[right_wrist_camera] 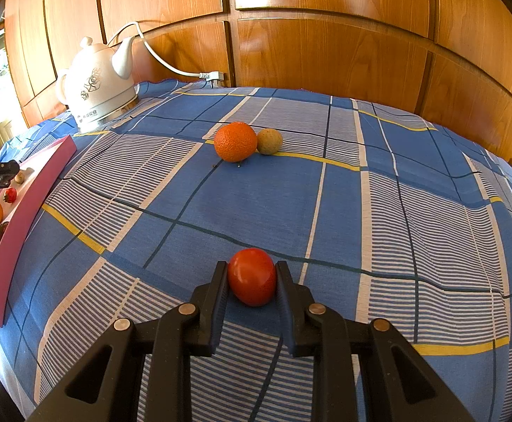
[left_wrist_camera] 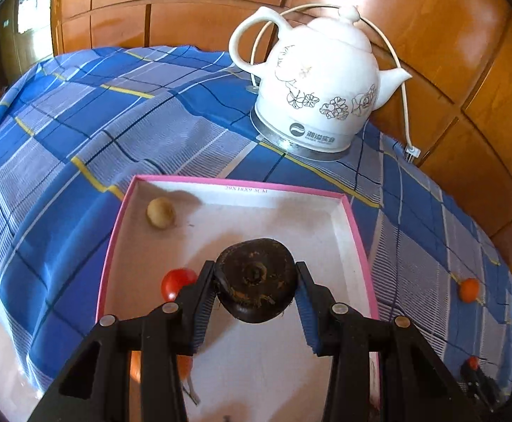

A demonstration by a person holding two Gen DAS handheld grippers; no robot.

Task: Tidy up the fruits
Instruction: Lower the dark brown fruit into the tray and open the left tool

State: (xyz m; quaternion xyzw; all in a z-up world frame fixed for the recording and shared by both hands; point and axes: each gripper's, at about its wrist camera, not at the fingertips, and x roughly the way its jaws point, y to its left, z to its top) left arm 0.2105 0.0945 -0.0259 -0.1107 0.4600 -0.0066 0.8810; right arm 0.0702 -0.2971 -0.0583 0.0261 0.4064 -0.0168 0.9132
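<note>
- Left gripper (left_wrist_camera: 256, 283) angled down over pink-rimmed box (left_wrist_camera: 356, 232), clamped on dark brown fruit (left_wrist_camera: 256, 279).
- Right gripper (right_wrist_camera: 252, 277) tilted down above checked cloth (right_wrist_camera: 326, 211), gripping red tomato (right_wrist_camera: 252, 276).

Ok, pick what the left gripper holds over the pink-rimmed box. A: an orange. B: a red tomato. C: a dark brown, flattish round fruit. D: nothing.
C: in the left wrist view the left gripper has its pads pressed on a dark brown fruit above the box.
</note>
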